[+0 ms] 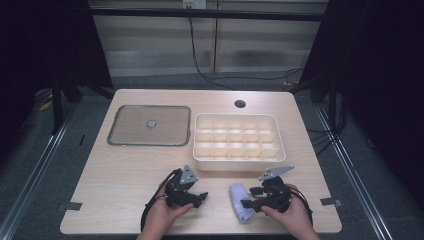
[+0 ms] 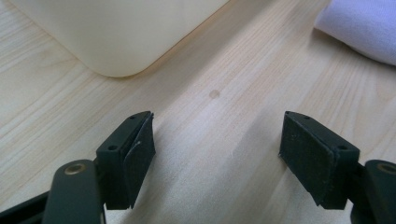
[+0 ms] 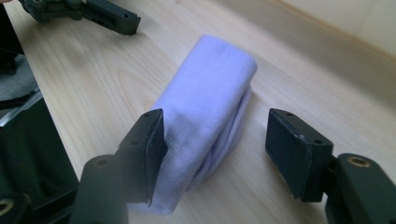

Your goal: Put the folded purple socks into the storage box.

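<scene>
The folded lavender cloth [image 3: 205, 121] is lying on the table btwn the right gripper [image 3: 219, 149]'s spread jaws, long axis running away from them (left gripper [image 2: 217, 154], also spread, is idling nearby).

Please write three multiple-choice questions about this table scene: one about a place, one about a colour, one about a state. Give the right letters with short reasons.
1. Where does the folded cloth lie?
A. inside the divided tray
B. on the table in front of the divided tray
C. on the flat lid

2. What colour is the cloth?
A. red
B. pale lilac
C. black

3. How is the left gripper?
A. open, with nothing between its jaws
B. shut on the cloth
C. shut on the lid

Key: 1 B, it lies on bare wood near the right gripper. 2 B, both gripper views show lilac. 3 A, bare table shows between the jaws.
</scene>
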A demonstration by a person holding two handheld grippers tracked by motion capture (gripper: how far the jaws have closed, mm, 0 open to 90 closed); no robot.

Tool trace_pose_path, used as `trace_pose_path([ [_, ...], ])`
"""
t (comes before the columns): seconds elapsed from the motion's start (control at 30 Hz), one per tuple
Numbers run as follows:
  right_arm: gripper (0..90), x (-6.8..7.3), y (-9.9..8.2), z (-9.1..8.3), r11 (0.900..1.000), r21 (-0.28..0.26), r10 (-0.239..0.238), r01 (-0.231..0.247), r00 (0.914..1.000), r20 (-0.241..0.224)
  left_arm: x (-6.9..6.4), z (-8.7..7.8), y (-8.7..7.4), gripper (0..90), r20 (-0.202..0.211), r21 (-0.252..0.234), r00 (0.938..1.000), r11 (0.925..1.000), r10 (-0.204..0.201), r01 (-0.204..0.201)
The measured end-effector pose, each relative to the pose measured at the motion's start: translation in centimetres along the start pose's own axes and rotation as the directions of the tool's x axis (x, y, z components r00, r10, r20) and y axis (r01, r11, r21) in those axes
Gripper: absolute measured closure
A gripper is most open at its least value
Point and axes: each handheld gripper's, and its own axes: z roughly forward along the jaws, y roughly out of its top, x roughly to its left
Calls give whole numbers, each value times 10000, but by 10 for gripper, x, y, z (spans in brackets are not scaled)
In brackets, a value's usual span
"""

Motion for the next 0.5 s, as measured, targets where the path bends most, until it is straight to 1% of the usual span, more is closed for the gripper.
trace_pose_path([
  [0.03,415,-2,-1,1,10000,5,86,-86,9998,-162,0,0,0,259,-8,-10,10000,10000,1,-1],
  [0.07,430,-3,-2,2,9998,20,196,-196,9996,-226,0,0,0,259,-12,-14,10000,10000,8,-8],
  [0.1,451,-3,-2,2,9992,115,395,-392,9988,-291,0,0,0,259,-8,-7,10000,10000,29,-29],
  [0.17,518,-3,-1,4,9974,252,685,-671,9959,-585,1,0,0,259,18,36,10000,10000,41,-41],
  [0.3,550,-2,0,6,9919,524,1192,-1157,9905,-691,1,0,0,259,48,-13,10000,10000,53,-53],
  [0.33,566,-3,0,6,9909,512,1282,-1246,9890,-745,1,0,0,259,46,-19,10000,10000,47,-47],
  [0.43,608,-3,1,7,9860,697,1571,-1515,9841,-833,1,0,0,259,69,-7,10000,10000,55,-55],
  [0.5,643,-3,2,7,9809,862,1817,-1741,9793,-891,1,0,0,259,67,-15,10000,10000,69,-69],
])
